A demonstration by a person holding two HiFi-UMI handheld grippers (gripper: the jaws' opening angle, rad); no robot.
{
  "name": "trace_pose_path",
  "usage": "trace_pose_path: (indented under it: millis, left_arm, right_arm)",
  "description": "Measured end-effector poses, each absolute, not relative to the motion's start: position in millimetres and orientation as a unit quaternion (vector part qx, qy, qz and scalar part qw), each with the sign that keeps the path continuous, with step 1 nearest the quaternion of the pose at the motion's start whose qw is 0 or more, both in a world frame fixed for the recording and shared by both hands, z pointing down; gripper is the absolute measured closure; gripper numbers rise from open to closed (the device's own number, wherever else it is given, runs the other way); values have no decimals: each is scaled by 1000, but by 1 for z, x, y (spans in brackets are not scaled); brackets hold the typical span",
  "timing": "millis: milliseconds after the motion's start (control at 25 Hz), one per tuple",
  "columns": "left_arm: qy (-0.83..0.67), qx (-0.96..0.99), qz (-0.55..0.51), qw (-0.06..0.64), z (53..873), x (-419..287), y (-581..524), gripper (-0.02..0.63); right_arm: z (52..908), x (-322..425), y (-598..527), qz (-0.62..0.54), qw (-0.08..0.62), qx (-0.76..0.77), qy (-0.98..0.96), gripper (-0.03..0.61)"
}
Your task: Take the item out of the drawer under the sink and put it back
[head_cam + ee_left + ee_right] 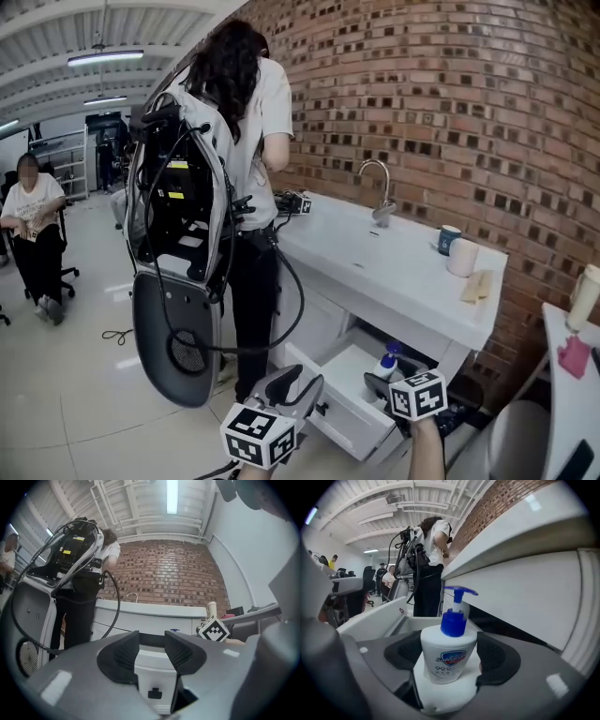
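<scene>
Under the white sink counter (394, 272) the drawer (330, 414) stands pulled out. A white soap bottle (387, 364) with a blue pump is upright over the drawer's inside. My right gripper (380, 381) is shut on the bottle. In the right gripper view the soap bottle (446, 660) sits between the dark pads (499, 658), with the drawer's wall (377, 616) behind it. My left gripper (298, 382) hovers in front of the drawer, open and empty. In the left gripper view this gripper (146, 654) faces the drawer front (152, 679) with its black handle.
A person (248, 131) carrying a black and white rig (178, 244) stands at the counter's left end. A faucet (380, 192), a blue mug (449, 239) and a white cup (463, 258) stand on the counter. Someone sits far left (33, 220). A table edge (567, 375) lies at right.
</scene>
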State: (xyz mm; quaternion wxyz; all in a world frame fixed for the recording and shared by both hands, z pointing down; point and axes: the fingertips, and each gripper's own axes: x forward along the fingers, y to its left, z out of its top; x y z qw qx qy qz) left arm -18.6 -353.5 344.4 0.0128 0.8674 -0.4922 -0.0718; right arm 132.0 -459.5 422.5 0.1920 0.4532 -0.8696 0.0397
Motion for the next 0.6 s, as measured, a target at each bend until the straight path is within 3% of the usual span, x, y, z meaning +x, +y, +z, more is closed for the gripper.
trace_pose_path:
  millis: [80, 160, 280, 440, 520, 600]
  left_arm:
    - [-487, 871, -71, 14, 345, -13, -353, 426]
    - [-480, 874, -71, 17, 346, -7, -352, 426]
    - [-468, 880, -75, 23, 348, 3, -346, 426]
    - [-442, 893, -79, 22, 343, 20, -331, 426]
    - [-435, 897, -78, 21, 343, 23, -321, 426]
    - [-423, 903, -77, 21, 343, 30, -312, 426]
  right_arm:
    - [422, 129, -456, 42, 201, 448, -870, 207]
    - [418, 134, -451, 43, 202, 454, -867, 141]
    - [402, 153, -440, 50, 151, 481, -862, 141]
    - [364, 184, -409, 39, 70, 527, -846, 154]
    - [353, 189, -389, 26, 44, 535, -843, 210]
    - [344, 193, -367, 13, 26, 540, -841, 218]
